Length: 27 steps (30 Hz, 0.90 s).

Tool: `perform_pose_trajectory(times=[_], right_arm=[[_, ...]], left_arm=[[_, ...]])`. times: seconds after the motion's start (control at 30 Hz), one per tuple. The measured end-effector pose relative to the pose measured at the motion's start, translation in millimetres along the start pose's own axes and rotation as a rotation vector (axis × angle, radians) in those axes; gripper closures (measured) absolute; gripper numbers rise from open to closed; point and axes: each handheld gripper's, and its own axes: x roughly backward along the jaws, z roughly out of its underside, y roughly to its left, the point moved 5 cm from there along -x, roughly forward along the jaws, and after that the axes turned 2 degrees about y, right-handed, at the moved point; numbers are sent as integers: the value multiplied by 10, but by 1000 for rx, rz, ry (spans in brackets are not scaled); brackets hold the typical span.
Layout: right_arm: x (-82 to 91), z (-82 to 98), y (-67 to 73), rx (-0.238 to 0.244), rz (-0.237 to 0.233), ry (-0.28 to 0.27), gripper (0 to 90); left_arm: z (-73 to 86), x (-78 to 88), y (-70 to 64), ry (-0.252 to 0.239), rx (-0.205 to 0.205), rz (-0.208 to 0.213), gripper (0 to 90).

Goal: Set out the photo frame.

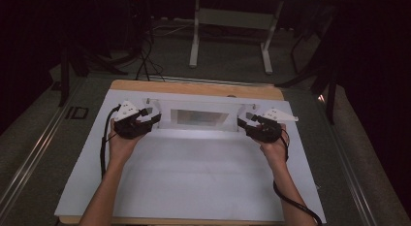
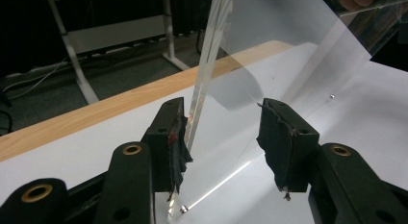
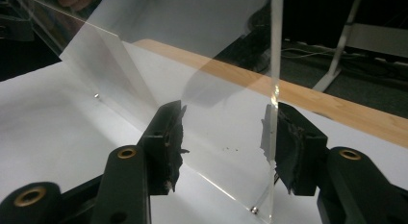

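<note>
Clear acrylic stand (image 1: 200, 117) upright on white sheet (image 1: 194, 172); both grippers' jaws spread around its ends.

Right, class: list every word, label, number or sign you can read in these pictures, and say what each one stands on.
"ID": dark letters on the grey floor, left of the table.
Nothing to read on the clear stand, the white sheet, the left gripper or the right gripper.
</note>
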Motion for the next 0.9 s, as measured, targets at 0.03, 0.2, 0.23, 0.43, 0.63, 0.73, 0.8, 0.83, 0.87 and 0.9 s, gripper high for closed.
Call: perform_pose_trajectory(times=[0.03,0.2,0.23,0.43,0.63,0.73,0.8,0.83,0.87,0.9], right_arm=[[-4,-3,-2,1,3,-1,480],[-26,-19,-6,8,26,-4,483],[-30,-23,-5,11,31,-2,483],[-62,-46,-11,24,59,1,482],[-100,-76,-9,53,100,11,482],[-120,-87,7,81,130,24,481],[-129,-92,1,84,132,22,481],[-134,-94,-5,88,134,20,481],[-139,-98,-10,88,135,19,481],[-146,-102,-13,85,136,19,482]], left_arm=[[-3,-4,1,0,2,-5,525],[-18,-24,9,-5,11,-21,526],[-19,-29,9,-7,13,-23,526],[-39,-62,27,-11,28,-39,524],[-58,-100,39,-16,39,-65,521],[-66,-119,35,-18,43,-83,513],[-72,-135,35,-23,47,-94,508],[-75,-141,36,-23,51,-98,505],[-78,-148,38,-23,51,-103,504],[-82,-152,39,-23,54,-105,503]])
